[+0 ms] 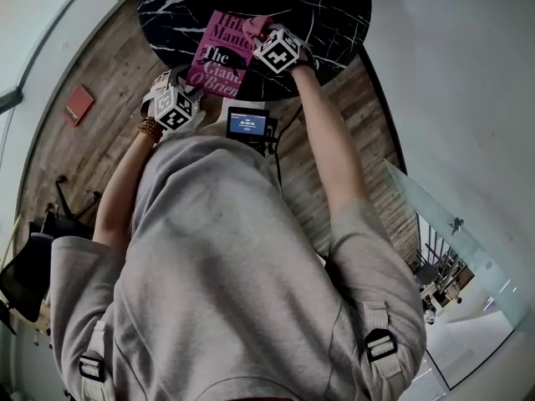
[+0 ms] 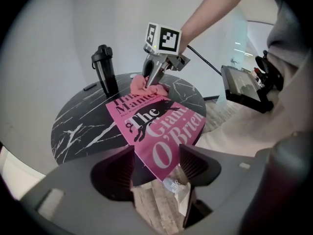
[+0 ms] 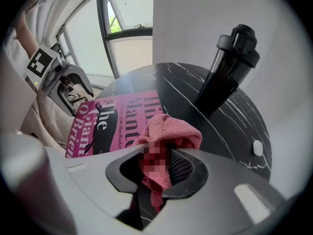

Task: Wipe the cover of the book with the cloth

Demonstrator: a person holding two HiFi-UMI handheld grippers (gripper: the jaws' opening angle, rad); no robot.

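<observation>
Clamping a bunched pink terry cloth (image 3: 168,131), the right gripper (image 3: 156,163) has its jaws drawn close together on the fabric, which spills out ahead of them and hangs below. In the head view this gripper (image 1: 261,30) sits at the cover's upper right corner, and the cloth rests on the far end of a magenta paperback book (image 3: 110,126) with black and white lettering.

The left gripper (image 2: 156,165) stands with its jaws wide apart. The book's (image 2: 156,126) near corner shows between them in the lower middle of the left gripper view, and neither pad presses on it.

The book (image 1: 219,57) lies flat, cover up. Its long axis runs from the near rim towards the middle of a round black marble table (image 2: 78,126) with white veins. The head of the cover points away from the person, and the foot juts over the rim above the wooden plank floor (image 1: 109,140).

Bare marble lies open to the book's left in the left gripper view. A tall black shaker bottle (image 2: 105,70) stands upright at the upper left there, apart from the book.
</observation>
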